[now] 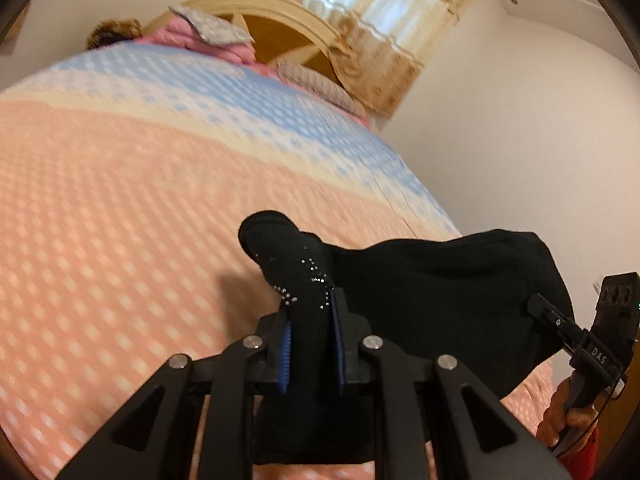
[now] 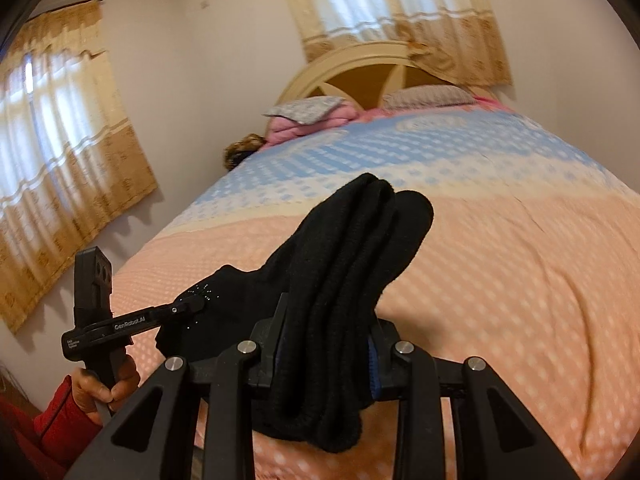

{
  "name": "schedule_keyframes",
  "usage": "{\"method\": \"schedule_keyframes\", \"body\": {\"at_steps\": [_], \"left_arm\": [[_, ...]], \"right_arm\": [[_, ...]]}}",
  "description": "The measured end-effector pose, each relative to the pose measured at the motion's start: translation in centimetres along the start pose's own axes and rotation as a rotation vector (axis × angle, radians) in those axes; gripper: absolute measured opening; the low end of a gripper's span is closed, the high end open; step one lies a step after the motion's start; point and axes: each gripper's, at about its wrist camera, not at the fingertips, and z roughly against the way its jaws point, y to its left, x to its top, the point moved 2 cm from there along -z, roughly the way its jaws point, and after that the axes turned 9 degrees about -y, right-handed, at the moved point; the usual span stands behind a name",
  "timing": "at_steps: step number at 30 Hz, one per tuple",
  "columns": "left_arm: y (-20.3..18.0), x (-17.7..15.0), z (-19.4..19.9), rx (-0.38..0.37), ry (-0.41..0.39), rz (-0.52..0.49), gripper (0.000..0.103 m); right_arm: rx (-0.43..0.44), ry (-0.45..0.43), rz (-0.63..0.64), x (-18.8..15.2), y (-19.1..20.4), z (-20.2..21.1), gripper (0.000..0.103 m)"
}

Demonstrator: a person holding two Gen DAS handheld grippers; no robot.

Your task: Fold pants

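Black pants (image 1: 440, 292) with small rhinestones hang between both grippers above the bed. My left gripper (image 1: 310, 312) is shut on one bunched end of the pants, the cloth filling the gap between its blue-padded fingers. My right gripper (image 2: 328, 320) is shut on the other end, where thick folds of the pants (image 2: 352, 248) bulge over its fingers. Each gripper shows in the other's view: the right one at the pants' far edge (image 1: 538, 304), the left one pinching the rhinestone part (image 2: 192, 304).
The bed (image 1: 140, 220) has a pink, cream and blue checked cover (image 2: 520, 260). Pillows and a pink quilt (image 2: 304, 120) lie by the headboard (image 2: 360, 76). Curtained windows (image 2: 60, 128) and white walls surround the bed.
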Motion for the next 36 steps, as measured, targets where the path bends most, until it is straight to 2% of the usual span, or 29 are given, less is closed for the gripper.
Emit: {"method": "schedule_keyframes", "body": {"at_steps": [6, 11, 15, 20, 23, 25, 27, 30, 34, 35, 36], "left_arm": [[4.7, 5.6, 1.2, 0.12, -0.118, -0.007, 0.017], [8.4, 8.9, 0.4, 0.23, -0.169, -0.046, 0.017], [10.7, 10.3, -1.5, 0.317, -0.184, -0.094, 0.017], [14.0, 9.8, -4.4, 0.423, -0.137, -0.116, 0.017], [16.7, 8.2, -6.5, 0.51, -0.058, -0.086, 0.017], [18.4, 7.2, -7.0, 0.504, -0.016, -0.02, 0.019], [19.1, 7.3, -6.5, 0.492, -0.014, 0.022, 0.024], [18.9, 6.8, -6.3, 0.501, -0.006, 0.018, 0.026], [18.5, 6.7, -5.9, 0.52, -0.002, 0.016, 0.031], [18.7, 7.2, -6.2, 0.535, 0.002, 0.01, 0.04], [18.7, 7.3, -5.8, 0.563, 0.007, -0.002, 0.053]], "right_arm": [[0.099, -0.012, 0.022, 3.0, 3.1, -7.1, 0.032], [0.146, 0.001, 0.053, 4.1, 5.7, -15.1, 0.032], [0.141, 0.039, 0.038, 4.2, 6.3, -21.6, 0.032], [0.106, 0.092, 0.058, 2.8, 6.7, -28.1, 0.032], [0.048, 0.166, 0.067, 0.7, 5.6, -31.7, 0.032], [0.001, 0.25, 0.015, -0.9, 3.6, -34.0, 0.032], [0.034, 0.26, -0.069, -0.9, 2.2, -34.2, 0.033], [0.024, 0.262, -0.047, -1.0, 2.4, -34.1, 0.034], [0.025, 0.274, -0.051, -1.1, 2.4, -34.3, 0.046], [0.035, 0.282, -0.07, -1.2, 2.3, -34.5, 0.046], [0.048, 0.285, -0.092, -1.2, 1.9, -34.5, 0.046]]}}
